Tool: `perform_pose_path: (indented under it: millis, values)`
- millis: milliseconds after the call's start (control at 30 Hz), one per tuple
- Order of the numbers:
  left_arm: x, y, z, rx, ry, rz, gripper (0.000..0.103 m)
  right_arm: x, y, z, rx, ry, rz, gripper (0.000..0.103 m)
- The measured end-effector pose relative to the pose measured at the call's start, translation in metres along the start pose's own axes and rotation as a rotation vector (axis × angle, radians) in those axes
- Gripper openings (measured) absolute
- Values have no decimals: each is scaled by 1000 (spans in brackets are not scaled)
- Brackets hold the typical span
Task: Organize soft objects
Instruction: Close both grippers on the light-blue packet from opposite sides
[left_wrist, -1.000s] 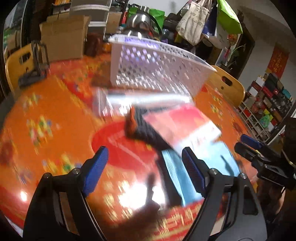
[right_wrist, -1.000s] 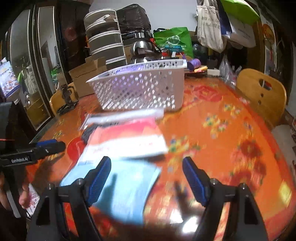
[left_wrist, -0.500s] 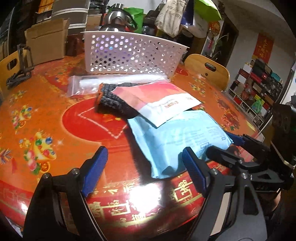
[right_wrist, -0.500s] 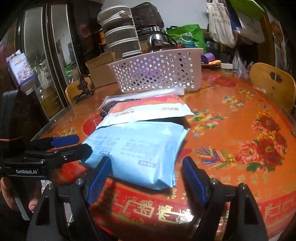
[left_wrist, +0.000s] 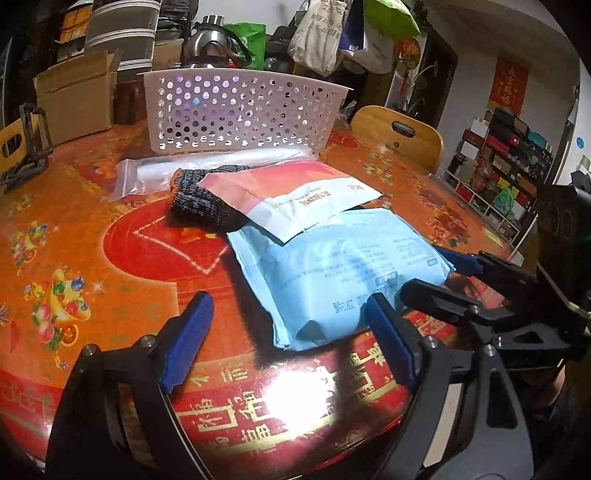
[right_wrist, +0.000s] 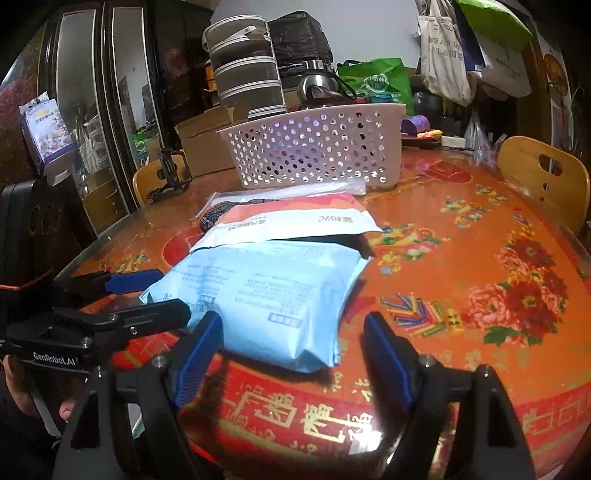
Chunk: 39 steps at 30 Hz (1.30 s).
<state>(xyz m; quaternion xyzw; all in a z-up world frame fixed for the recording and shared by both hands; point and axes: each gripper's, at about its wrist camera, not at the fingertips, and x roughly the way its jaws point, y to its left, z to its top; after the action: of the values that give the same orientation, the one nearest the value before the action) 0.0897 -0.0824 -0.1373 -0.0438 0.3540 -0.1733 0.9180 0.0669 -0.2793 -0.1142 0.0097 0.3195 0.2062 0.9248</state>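
Both grippers (right_wrist: 293, 349) angle down, jaws spread, flanking the blue packet (right_wrist: 266, 295).

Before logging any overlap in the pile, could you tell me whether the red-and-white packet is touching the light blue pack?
Touching. In the left wrist view the red-and-white packet lies with its white corner overlapping the light blue pack; no gap shows.

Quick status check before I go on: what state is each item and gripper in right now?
Left gripper: open, holding nothing.
Right gripper: open, holding nothing.
Light blue soft pack: flat on the table, nearest, not gripped.
Red-and-white pouch: overlapping the blue pack and glove.
Dark knit glove: partly covered.
Clear zip bag: flat.
White perforated basket: upright.
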Motion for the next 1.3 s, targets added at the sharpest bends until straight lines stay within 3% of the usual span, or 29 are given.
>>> perform_pose_path:
  millis: [167, 467, 533, 600, 700, 733, 867, 1100, 1300]
  values:
    - [-7, -6, -10, 18, -23, 38, 83, -7, -3, -7, -3, -23, -23, 79]
    - [1, -11, -8, 43, -34, 21, 83, -3, -2, -7, -20, -40, 0, 79]
    - [4, -12, -6, 51, -38, 19, 83, -1, -1, -6, -28, -42, 9, 76]
    - [5, -12, -6, 52, -41, 17, 83, 1, 1, -5, -31, -40, 30, 66]
    - [5, -13, -7, 56, -48, 2, 71, 3, 6, -4, -46, -37, 38, 60]
    - [5, -15, -7, 66, -46, -15, 61, 2, 6, -4, -50, -37, 41, 59]
    - [4, -17, -8, 64, -46, -46, 49, 2, 11, -3, -73, -37, 39, 50]
    - [-1, -7, -6, 15, -27, -102, 40, -3, 14, 0, -90, -39, 29, 31]
    - [-14, -5, -3, 4, -44, -98, 32, -6, 20, 1, -100, -27, 24, 26]
